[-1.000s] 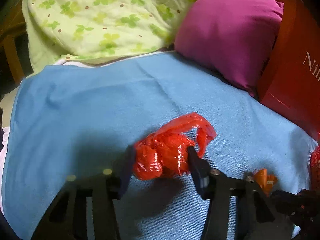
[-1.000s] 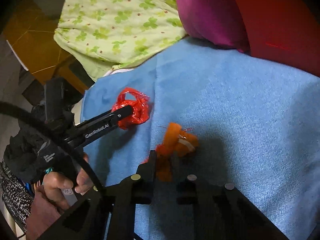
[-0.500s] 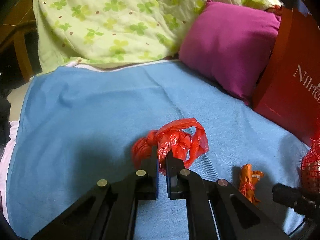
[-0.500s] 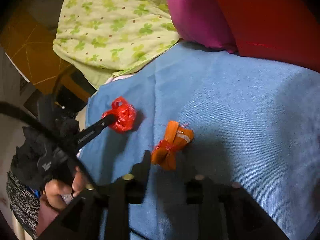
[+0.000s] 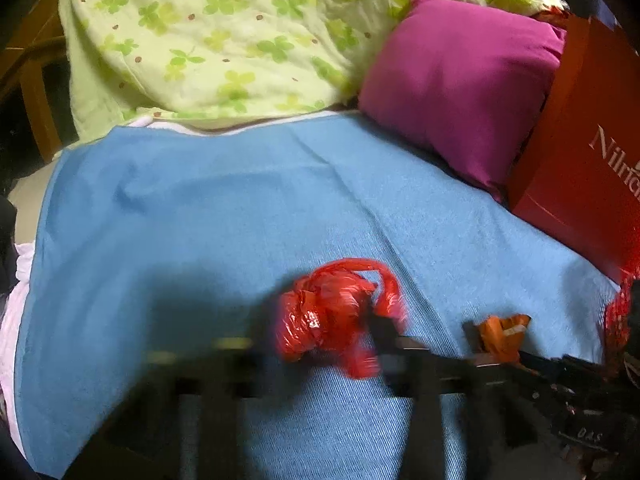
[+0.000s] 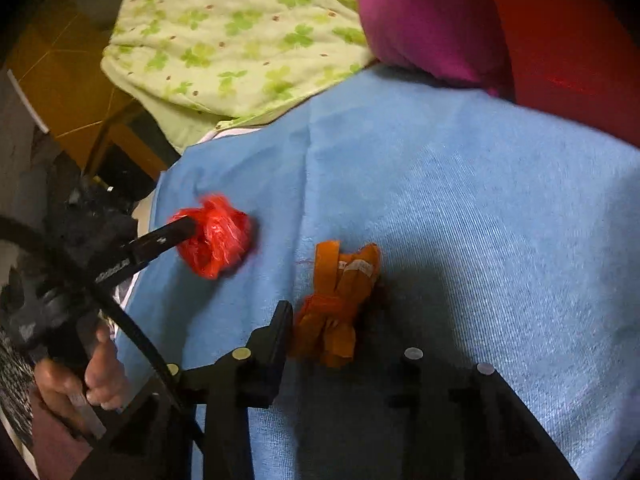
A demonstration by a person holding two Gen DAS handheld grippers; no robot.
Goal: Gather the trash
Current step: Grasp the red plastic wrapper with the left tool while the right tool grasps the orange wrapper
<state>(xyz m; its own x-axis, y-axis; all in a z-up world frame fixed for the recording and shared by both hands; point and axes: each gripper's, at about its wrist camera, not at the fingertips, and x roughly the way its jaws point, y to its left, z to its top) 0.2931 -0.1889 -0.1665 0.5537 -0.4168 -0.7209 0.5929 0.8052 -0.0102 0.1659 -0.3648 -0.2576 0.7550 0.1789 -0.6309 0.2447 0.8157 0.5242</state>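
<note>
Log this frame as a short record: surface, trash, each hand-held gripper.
surface: blue cloth
trash: red bag; orange wrapper
left hand-held gripper: jaws just opening, red bag between them
right hand-held gripper: jaws just closing, orange wrapper between them, not clamped
behind: pillow, quilt

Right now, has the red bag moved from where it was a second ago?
Yes. In the right wrist view the red bag sits nearer the left edge of the blue cloth than before.
</note>
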